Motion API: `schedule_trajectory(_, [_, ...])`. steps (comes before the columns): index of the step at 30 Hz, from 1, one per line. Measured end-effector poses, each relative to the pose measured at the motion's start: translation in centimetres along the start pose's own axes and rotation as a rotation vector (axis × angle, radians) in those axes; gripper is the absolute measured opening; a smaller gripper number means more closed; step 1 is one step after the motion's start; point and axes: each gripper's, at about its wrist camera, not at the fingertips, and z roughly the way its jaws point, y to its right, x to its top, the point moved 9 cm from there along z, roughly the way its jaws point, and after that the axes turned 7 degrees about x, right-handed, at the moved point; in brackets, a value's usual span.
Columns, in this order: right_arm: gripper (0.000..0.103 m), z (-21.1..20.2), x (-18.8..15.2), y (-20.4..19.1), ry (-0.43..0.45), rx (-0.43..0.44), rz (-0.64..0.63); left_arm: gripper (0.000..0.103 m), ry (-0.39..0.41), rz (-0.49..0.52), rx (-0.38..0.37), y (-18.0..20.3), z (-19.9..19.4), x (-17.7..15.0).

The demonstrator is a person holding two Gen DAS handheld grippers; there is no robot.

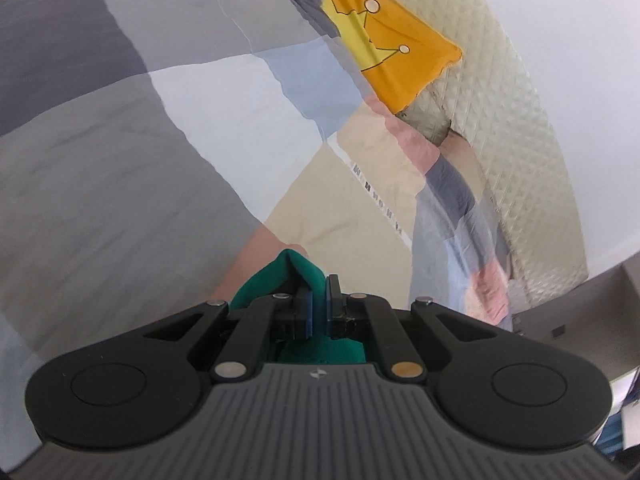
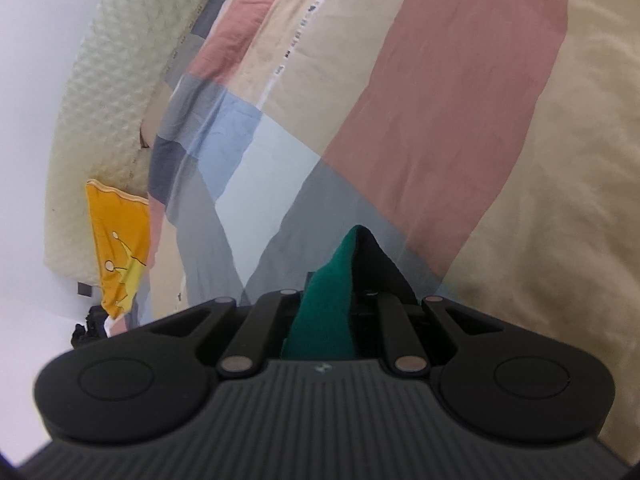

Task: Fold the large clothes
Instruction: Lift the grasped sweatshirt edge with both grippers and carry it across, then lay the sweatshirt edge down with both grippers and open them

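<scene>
Both tools (image 1: 319, 300) (image 2: 356, 280) clamped on green garment (image 2: 324, 320) above patchwork bedcover (image 1: 120, 160).

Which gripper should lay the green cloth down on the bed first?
Neither clearly: the left gripper and right gripper are both shut on the green cloth above the patchwork quilt. They probably lower together.

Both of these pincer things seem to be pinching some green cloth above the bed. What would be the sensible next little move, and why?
Probably lower both onto the patchwork bedspread. The left gripper and the right gripper are each shut on green cloth, held above the bed with nothing in the way, so laying it flat there would let the fold begin.
</scene>
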Motion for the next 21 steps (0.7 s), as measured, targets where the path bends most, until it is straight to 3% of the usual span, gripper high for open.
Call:
schedule_trajectory(4, [0.014, -0.5, -0.2, 0.3, -0.001, 0.018, 0.025, 0.007, -0.009, -0.014, -0.003, -0.4, 0.3, -0.2])
schedule_trajectory(7, [0.021, -1.2, -0.3, 0.0, 0.005, 0.044, 0.035, 0.010, -0.023, 0.001, -0.017, -0.4, 0.0, -0.5])
schedule_trajectory(9, [0.031, -1.7, -0.5, -0.6, -0.008, 0.061, 0.020, 0.015, -0.037, 0.000, -0.021, -0.4, -0.4, -0.6])
schedule_trajectory(10, [0.033, -2.0, -0.7, -1.0, -0.012, 0.067, 0.005, 0.027, -0.041, 0.004, -0.028, -0.2, -0.6, -0.7])
schedule_trajectory(11, [0.041, -2.4, -0.9, -1.4, -0.013, 0.072, -0.011, 0.050, -0.042, 0.012, -0.041, 0.2, -1.0, -0.9])
schedule_trajectory(13, [0.062, -3.5, -1.4, -2.5, -0.008, 0.106, -0.032, 0.063, -0.029, 0.034, -0.071, 1.1, -2.1, -1.1])
schedule_trajectory(14, [0.077, -4.3, -1.7, -3.1, 0.001, 0.137, -0.037, 0.064, -0.020, 0.060, -0.087, 1.7, -2.8, -1.3])
schedule_trajectory(15, [0.083, -4.9, -2.0, -3.7, 0.011, 0.167, -0.045, 0.064, -0.009, 0.097, -0.097, 2.4, -3.5, -1.5])
schedule_trajectory(18, [0.085, -7.2, -2.9, -5.6, 0.048, 0.227, -0.107, 0.069, 0.051, 0.209, -0.116, 4.2, -6.1, -2.1])
schedule_trajectory(21, [0.085, -9.2, -3.3, -6.8, 0.123, 0.228, -0.174, 0.070, 0.079, 0.325, -0.109, 5.6, -8.0, -3.8])
